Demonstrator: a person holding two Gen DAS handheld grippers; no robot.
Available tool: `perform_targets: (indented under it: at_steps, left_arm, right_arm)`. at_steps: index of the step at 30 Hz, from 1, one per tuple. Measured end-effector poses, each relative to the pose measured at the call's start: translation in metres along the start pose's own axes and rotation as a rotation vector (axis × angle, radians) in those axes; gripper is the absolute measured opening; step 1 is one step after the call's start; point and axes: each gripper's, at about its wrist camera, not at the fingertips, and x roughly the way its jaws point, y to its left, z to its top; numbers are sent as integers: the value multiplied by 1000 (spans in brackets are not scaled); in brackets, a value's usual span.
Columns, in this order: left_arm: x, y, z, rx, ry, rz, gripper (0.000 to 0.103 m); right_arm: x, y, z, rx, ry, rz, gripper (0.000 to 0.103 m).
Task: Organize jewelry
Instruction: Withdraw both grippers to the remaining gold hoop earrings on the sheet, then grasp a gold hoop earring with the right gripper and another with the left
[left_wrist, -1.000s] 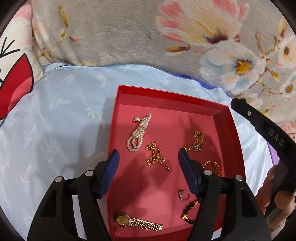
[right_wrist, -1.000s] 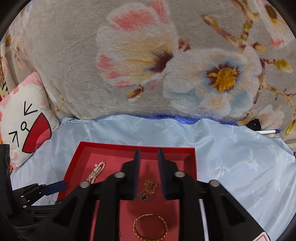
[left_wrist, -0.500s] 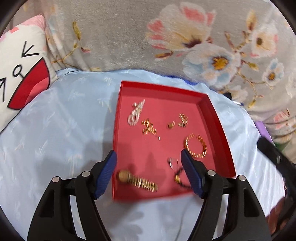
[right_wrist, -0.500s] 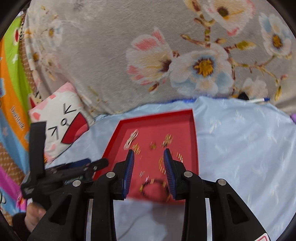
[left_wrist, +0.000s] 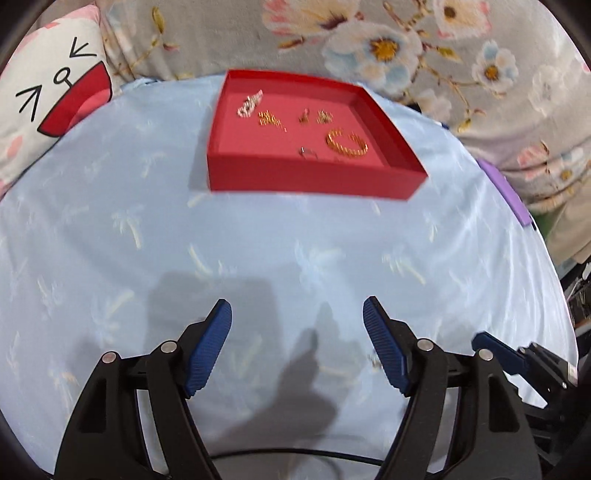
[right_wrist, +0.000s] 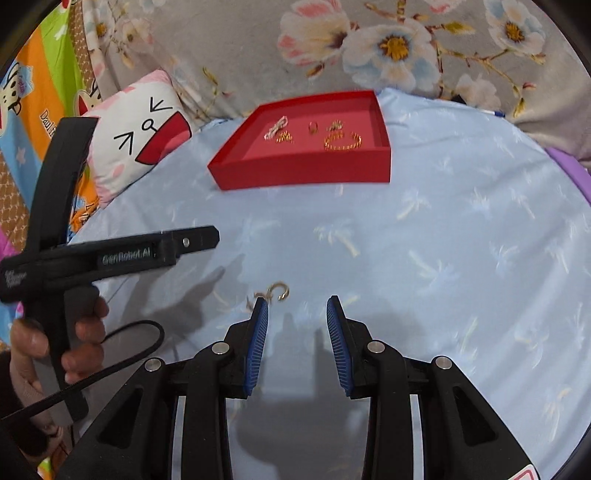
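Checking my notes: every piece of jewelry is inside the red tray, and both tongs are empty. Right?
Not every piece: the right wrist view shows a small gold piece lying on the blue cloth, outside the red tray. Both the left tongs and right tongs are empty.

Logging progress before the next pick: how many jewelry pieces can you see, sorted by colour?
Pearl-white: 1 (pearl strand)
Gold in the red tray: 4 (chain, bracelet, two small pieces)
Silvery: 1 (ring)
Gold on the blue cloth: 1 (loose piece)
Total: 7 visible; the tray's near wall may hide more.
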Motion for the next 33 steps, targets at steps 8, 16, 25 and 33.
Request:
perform_targets:
  at_steps: [8,16,25,33]
  left_arm:
    - [-5,-10,-34,83,-6,85,71]
    - [-6,4,-43,76,6,113,71]
    - [-3,4,-46,72,14,99,71]
    - [-6,-7,-43,94,4,73,71]
  right_arm:
    - [28,10,0,2,26,7,33]
    - [54,11,8,21,41,-20,29]
    - [55,16,5,-37,34,-71,14]
    - [49,8,4,-6,28,-71,2]
